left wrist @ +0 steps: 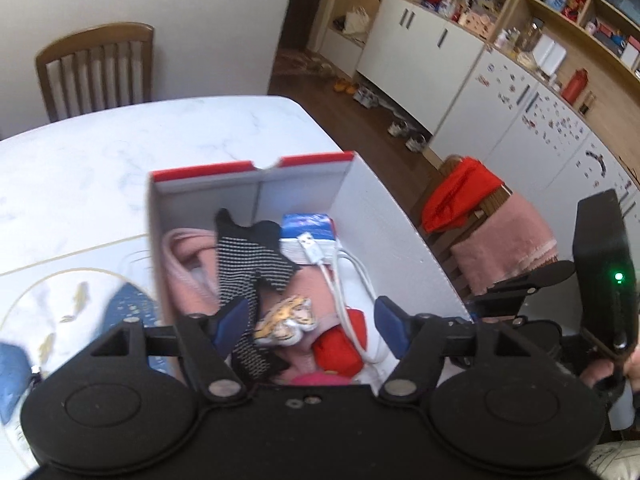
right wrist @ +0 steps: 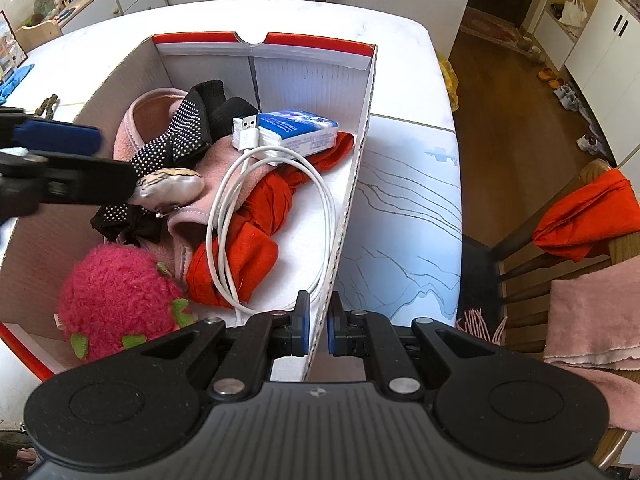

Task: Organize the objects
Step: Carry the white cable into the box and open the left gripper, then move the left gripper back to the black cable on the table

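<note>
The open white cardboard box with red trim (right wrist: 362, 184) on the marble bench (left wrist: 120, 152) is already well filled — socks, cable, tissue pack, plush toys. Its side wall is pinched by the right gripper (right wrist: 318, 330); the left gripper (left wrist: 310, 328) is held spread and empty above the contents.

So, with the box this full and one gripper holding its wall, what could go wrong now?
1. The right gripper pinches the box wall; a pull could tilt or drag the box, which seems close to the table edge.
2. The open left gripper hangs over the dotted black sock and could snag it.
3. The white cable loops loosely and may catch a finger.
</note>
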A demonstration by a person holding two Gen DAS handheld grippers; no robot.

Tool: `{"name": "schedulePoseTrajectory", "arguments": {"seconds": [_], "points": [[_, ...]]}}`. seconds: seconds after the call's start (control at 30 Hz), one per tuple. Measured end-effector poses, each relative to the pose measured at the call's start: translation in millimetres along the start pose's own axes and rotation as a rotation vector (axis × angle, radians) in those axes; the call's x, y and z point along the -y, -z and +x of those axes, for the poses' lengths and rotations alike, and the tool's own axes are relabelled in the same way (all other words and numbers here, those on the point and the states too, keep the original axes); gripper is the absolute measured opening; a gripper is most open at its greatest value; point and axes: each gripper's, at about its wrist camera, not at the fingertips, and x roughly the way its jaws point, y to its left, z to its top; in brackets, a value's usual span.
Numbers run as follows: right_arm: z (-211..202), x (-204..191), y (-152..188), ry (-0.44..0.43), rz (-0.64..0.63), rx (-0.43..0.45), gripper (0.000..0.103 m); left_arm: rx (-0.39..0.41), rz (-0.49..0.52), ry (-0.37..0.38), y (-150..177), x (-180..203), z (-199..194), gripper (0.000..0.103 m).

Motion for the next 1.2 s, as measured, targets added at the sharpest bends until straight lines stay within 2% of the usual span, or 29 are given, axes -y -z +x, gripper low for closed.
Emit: {"name": "schedulePoseTrajectory", "arguments": {"seconds": [0.07,0.33,0.57,0.7,0.87,1.2], "points": [[-0.5,-1.7,0.2,0.006,-0.015,0.005,0.008,0.022,-0.018,-0.014,2.8,-5.9,-11.2,0.077],[-3.0,-3.6,-0.7,0.018,-0.019,0.006,0.008,0.089,-0.078,-0.072,15.6,-31.6,-48.8,0.089],[-4.4,-5.3,-1.2,0.026,-0.021,0.004,0.008,0.108,-0.103,-0.159,30.0,-55.7,-73.5,0.101],[-4.5,-5.1,-1.4,0.027,-0.021,0.003,0.008,0.109,-0.105,-0.228,38.3,-67.5,-85.2,0.102],[-4.5,-5.7,-1.3,0.030,-0.027,0.002,0.008,0.106,-0.138,-0.271,52.1,-87.9,-94.2,0.102],[-4.8,-8.4,-1.2,0.042,-0.034,-0.002,0.008,0.077,-0.175,-0.356,90.3,-116.3,-85.8,0.102]]}}
